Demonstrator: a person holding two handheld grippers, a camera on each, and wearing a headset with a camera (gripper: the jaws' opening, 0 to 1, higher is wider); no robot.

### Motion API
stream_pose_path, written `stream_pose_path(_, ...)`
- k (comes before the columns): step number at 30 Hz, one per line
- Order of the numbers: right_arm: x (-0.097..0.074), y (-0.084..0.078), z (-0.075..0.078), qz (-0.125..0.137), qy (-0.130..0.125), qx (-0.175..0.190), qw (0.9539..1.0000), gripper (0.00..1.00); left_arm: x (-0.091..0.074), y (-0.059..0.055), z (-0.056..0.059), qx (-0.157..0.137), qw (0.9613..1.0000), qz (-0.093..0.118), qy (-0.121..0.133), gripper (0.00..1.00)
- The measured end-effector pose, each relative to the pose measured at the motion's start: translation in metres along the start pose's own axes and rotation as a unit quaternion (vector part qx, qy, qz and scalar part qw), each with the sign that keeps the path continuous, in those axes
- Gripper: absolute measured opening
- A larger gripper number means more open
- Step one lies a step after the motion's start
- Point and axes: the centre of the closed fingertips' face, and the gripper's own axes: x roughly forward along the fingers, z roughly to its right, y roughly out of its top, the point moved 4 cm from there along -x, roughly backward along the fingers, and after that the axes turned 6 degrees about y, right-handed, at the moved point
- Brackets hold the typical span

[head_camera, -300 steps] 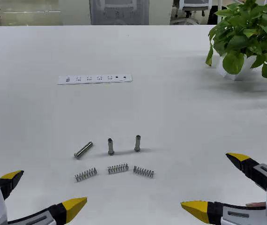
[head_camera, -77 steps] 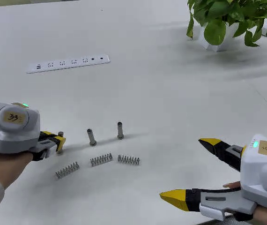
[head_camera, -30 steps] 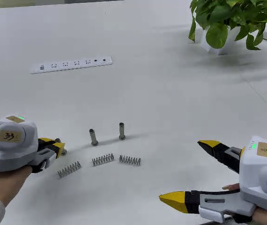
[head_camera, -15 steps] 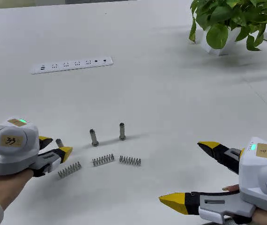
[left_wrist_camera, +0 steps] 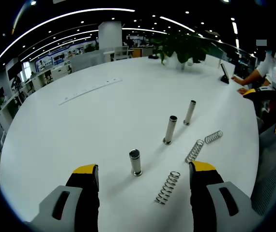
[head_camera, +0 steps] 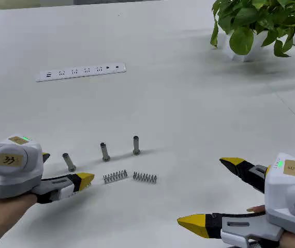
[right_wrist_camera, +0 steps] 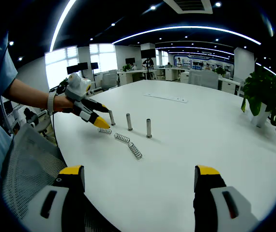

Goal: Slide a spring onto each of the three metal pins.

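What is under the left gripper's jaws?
Between the open jaws of the left gripper, a spring lies flat on the table beside an upright pin. In the head view one jaw covers that spring.

Open-plan office: white table [head_camera: 189, 103], power strip [head_camera: 81, 72], potted plant [head_camera: 261, 23], rows of desks [right_wrist_camera: 133, 73], ceiling light strips [right_wrist_camera: 186, 28].

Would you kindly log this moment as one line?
pins: three standing, bare | springs: three on table | left gripper: open | right gripper: open

Head view: forward and down over the table [head_camera: 178, 103]. Left gripper view low, close on the pins [left_wrist_camera: 170, 129]; right gripper view farther back, same pins.
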Motion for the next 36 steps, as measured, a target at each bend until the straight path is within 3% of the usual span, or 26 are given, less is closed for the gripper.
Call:
stream_pose_path(9, 0.000, 0.001, 0.002, -0.004, 0.001, -0.005, 1.0000, 0.96, -0.008, -0.001, 0.005, -0.013, 0.9995, 0.009, -0.025, 1.00)
stream_pose_path(13, 0.001, 0.001, 0.003, -0.007, 0.002, -0.008, 0.9999, 0.97, -0.015, -0.006, 0.009, -0.008, 0.9989, 0.004, -0.046, 1.00)
stream_pose_path(22, 0.003, 0.000, 0.004, -0.012, 0.008, -0.013, 0.9998, 0.97, -0.029, -0.020, 0.014, 0.004, 0.9978, -0.007, -0.066, 1.00)
stream_pose_path(36, 0.005, 0.001, 0.001, -0.023, 0.017, -0.024, 0.9993, 0.97, -0.042, -0.038, 0.011, 0.008, 0.9973, -0.017, -0.071, 0.91)
